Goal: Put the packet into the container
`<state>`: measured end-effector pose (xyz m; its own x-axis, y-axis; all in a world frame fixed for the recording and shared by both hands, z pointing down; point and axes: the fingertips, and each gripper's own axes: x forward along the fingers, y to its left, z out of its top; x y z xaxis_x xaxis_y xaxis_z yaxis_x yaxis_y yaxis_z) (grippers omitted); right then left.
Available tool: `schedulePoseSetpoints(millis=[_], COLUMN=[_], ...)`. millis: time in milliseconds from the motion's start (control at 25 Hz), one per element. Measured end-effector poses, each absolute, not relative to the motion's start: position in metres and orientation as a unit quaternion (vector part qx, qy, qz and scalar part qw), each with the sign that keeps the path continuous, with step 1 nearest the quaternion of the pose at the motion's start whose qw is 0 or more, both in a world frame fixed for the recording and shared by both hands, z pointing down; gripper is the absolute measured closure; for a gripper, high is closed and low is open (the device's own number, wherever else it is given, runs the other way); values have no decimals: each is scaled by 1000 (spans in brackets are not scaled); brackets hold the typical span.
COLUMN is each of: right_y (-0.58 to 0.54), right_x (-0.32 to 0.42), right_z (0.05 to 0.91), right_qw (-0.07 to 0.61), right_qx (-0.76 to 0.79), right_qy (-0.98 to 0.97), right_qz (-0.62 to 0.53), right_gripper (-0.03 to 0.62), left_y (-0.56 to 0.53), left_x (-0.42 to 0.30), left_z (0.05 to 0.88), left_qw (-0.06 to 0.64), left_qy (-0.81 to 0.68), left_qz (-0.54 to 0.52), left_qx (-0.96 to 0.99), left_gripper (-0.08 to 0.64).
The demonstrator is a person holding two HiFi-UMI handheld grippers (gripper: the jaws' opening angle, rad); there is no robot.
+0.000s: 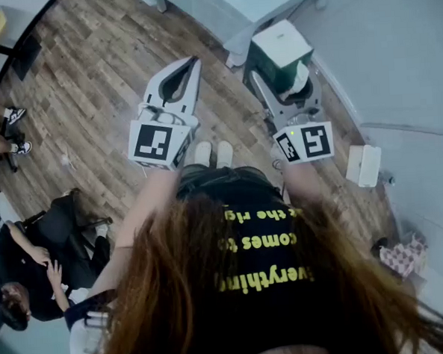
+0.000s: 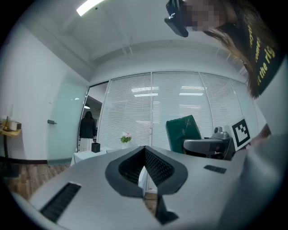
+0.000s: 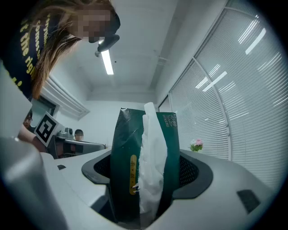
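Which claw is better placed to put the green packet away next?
The right. The right claw already grips the green packet between its pads, while the left claw is shut with nothing in it.

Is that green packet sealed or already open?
Open: a white tissue pokes out through a slit down the front of the green packet.
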<state>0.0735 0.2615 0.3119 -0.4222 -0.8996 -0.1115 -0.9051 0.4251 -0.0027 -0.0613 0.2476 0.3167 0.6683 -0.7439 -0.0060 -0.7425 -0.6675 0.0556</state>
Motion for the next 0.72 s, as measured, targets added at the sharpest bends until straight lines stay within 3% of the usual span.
schedulePoseSetpoints(millis=[720], right_y=[268], right_x=[90], right_z=[300], right_qw=[86], right_qx=[-519], right_qy=[850], right_qz=[31], right_gripper=[219], left_y=[249], left_x=[-49], left_z=[309], left_qw=[20], left_qy=[-425], left_qz=[-27], left_qx=[905], left_gripper=[558])
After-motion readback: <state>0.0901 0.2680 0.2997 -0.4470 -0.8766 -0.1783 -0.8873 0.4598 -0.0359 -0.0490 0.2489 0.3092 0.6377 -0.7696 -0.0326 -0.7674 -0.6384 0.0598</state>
